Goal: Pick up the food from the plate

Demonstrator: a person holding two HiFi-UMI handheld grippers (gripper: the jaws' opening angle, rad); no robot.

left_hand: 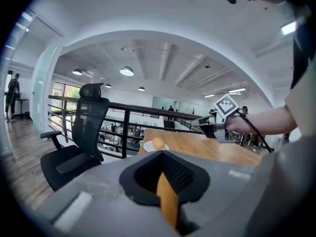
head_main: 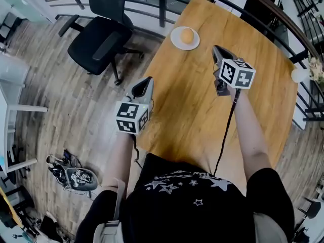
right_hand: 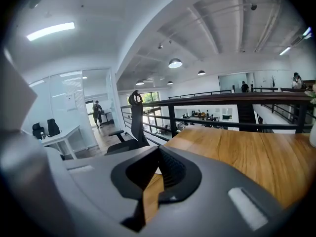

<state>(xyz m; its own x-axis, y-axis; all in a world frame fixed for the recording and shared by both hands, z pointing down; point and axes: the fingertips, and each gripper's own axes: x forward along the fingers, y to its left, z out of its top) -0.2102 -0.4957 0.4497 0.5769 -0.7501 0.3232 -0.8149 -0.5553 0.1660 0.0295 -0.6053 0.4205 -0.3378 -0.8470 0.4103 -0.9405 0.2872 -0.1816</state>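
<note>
food: round orange piece [head_main: 187,35], well ahead of both sets of jaws, untouched
handling: probably light, smooth, apt to roll; grip across its widest middle, gently
plate [head_main: 174,41]: white, under the food, on table [head_main: 192,110]
left gripper [head_main: 147,81]: jaws together, empty
right gripper [head_main: 217,49]: jaws together, empty, nearer the food

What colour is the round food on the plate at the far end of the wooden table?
Orange round food, on a white plate; clearest in the head view.
</note>
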